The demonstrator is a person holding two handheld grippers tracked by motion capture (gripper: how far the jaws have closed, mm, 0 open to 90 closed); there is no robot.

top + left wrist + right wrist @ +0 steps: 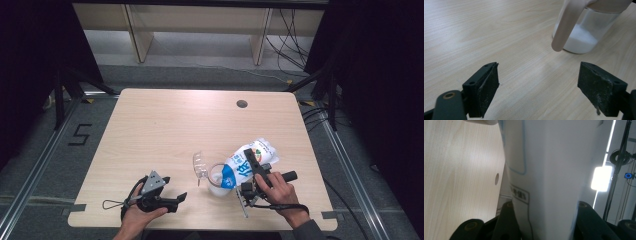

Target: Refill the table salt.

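Observation:
A white and blue bag (263, 149) lies tilted over the table, its lower end at the mouth of a clear jar (218, 186). My right gripper (251, 159) is shut on the bag's sides. In the right gripper view the bag (549, 170) stands pinched between my right gripper's (544, 220) two black jaws. The jar (584, 37) holds white powder at its bottom, and a beige strap (566, 27) hangs down its side. My left gripper (539, 87) rests open on the table, pointing at the jar with nothing between its jaws. In the high view the left gripper (181, 197) lies left of the jar.
A clear lid (200, 164) tilts up at the jar's left side. The wooden table (165, 125) has a round cable hole (242, 104) near its far edge. Dark curtains and stand legs flank the table, and cables run on the floor at the right.

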